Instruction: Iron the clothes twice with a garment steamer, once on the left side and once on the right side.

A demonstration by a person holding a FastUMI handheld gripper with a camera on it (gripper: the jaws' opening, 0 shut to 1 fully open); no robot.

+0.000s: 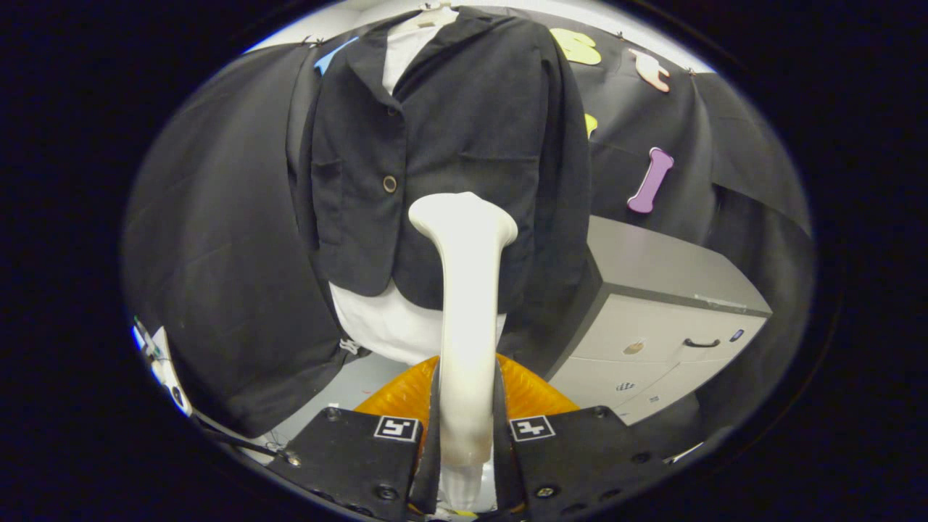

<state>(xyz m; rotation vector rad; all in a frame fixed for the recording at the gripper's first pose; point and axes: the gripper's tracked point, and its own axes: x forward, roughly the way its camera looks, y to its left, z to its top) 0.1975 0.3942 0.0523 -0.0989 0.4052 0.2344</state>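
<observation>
A black jacket [464,138] hangs straight ahead over a white shirt [388,326], whose hem shows below it. My gripper [466,428] is shut on the handle of a white garment steamer [464,290], which rises between the fingers [428,435]. The steamer's flared head [464,214] sits against the lower front of the jacket, just right of the button [390,183] and the centre opening. An orange ribbed part [406,391] of the steamer shows behind the fingers.
A grey cabinet with drawers [652,319] stands to the right of the jacket, close to its hem. Black cloth [217,254] hangs on the left and behind. A light floor patch [355,377] lies below the shirt hem.
</observation>
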